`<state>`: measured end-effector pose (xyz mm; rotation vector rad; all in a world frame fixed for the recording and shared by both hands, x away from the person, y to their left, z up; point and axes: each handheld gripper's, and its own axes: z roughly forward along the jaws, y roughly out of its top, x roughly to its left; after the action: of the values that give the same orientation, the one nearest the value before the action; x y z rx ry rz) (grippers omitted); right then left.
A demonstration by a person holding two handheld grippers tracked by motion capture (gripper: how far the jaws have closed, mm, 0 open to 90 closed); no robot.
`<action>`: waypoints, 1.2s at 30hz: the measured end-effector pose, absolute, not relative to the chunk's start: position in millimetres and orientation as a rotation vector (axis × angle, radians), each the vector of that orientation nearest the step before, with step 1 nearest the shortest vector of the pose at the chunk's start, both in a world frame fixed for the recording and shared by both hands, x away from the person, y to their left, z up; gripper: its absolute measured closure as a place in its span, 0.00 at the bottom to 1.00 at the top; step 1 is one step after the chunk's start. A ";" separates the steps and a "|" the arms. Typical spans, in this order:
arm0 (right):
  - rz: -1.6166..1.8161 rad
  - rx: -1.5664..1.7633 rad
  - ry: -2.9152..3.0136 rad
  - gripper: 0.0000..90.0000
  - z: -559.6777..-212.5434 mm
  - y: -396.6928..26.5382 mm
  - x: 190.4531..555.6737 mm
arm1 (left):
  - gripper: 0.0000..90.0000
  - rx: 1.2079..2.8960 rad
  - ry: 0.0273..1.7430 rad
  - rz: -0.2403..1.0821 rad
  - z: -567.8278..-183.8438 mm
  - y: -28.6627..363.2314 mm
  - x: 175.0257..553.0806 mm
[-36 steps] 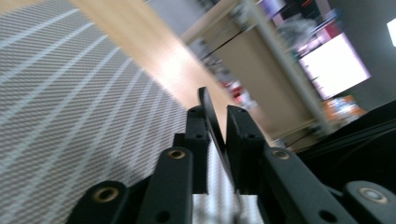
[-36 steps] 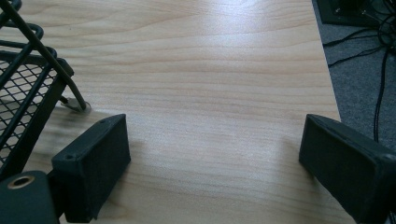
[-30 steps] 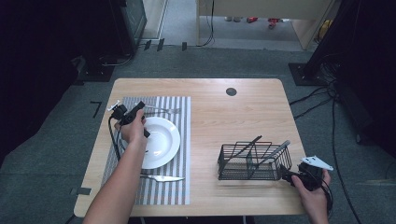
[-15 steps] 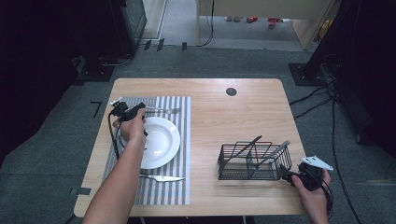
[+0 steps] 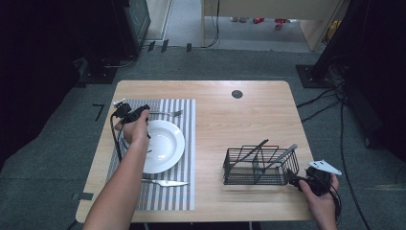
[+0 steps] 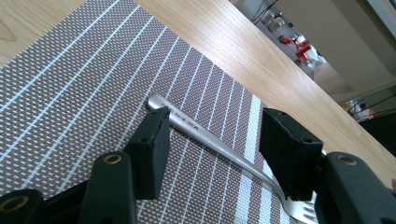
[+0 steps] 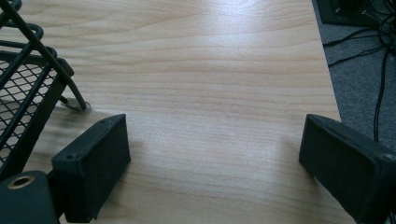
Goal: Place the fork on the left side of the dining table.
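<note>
Your left gripper (image 5: 143, 113) is sitting, in the high view, at the far left part of the striped placemat (image 5: 186, 139), just beside the handle end of the fork (image 5: 167, 113), which is lying along the far edge of the placemat. Your left hand (image 5: 138, 128) is reaching over the white plate (image 5: 167, 146). How far its jaws are standing apart I cannot tell from this view. A knife (image 5: 165, 182) is lying on the placemat near to you. Your right gripper (image 5: 293, 181) is resting at the near right corner of the wooden table (image 5: 239, 120), just beside the right end of the black wire basket (image 5: 258, 167), in which some long utensils are leaning. Your right hand (image 5: 318, 197) is holding it from below.

In the left gripper view, your left gripper (image 6: 212, 140) is holding its jaws parted. The fork (image 6: 224, 149) is passing between them on the placemat (image 6: 70, 93). The left jaw tip is covering the handle end; whether it is touching, I cannot tell. The right jaw is covering the neck of the fork.

In the right gripper view, your right gripper (image 7: 212, 156) is keeping its jaws wide apart over bare table (image 7: 201, 60), holding nothing. The basket (image 7: 28, 88) is standing just beside the left jaw.
</note>
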<state>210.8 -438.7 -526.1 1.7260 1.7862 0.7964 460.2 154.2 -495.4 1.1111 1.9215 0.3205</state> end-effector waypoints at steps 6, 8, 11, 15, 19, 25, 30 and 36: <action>0.797 1.726 1.786 0.09 -526.2 -438.6 210.8 | 0.41 1.131 1.924 0.348 -494.8 158.7 458.7; 0.796 1.726 1.786 0.09 -526.1 -438.7 210.8 | 0.37 1.134 1.908 0.349 -494.1 159.2 458.0; 0.796 1.726 1.786 0.09 -526.1 -438.7 210.8 | 0.31 1.144 1.881 0.380 -491.3 158.7 456.4; 0.796 1.726 1.786 0.09 -526.1 -438.7 210.8 | 0.23 1.151 1.832 0.423 -484.4 159.2 453.7; 0.797 1.726 1.786 0.09 -526.1 -438.6 210.8 | 0.18 1.172 1.797 0.462 -475.6 158.9 449.0; 0.797 1.726 1.786 0.09 -526.2 -438.7 210.8 | 0.16 1.258 1.732 0.539 -461.0 157.2 438.9; 0.796 1.726 1.786 0.09 -526.2 -438.7 210.8 | 0.15 1.343 1.670 0.573 -452.4 155.8 428.8; 0.796 1.726 1.786 0.09 -526.1 -438.6 210.8 | 0.15 1.488 1.583 0.678 -437.0 146.5 408.3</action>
<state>210.8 -438.6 -526.1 1.7261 1.7861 0.7964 408.3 146.5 -437.0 1.4885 1.5829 0.6782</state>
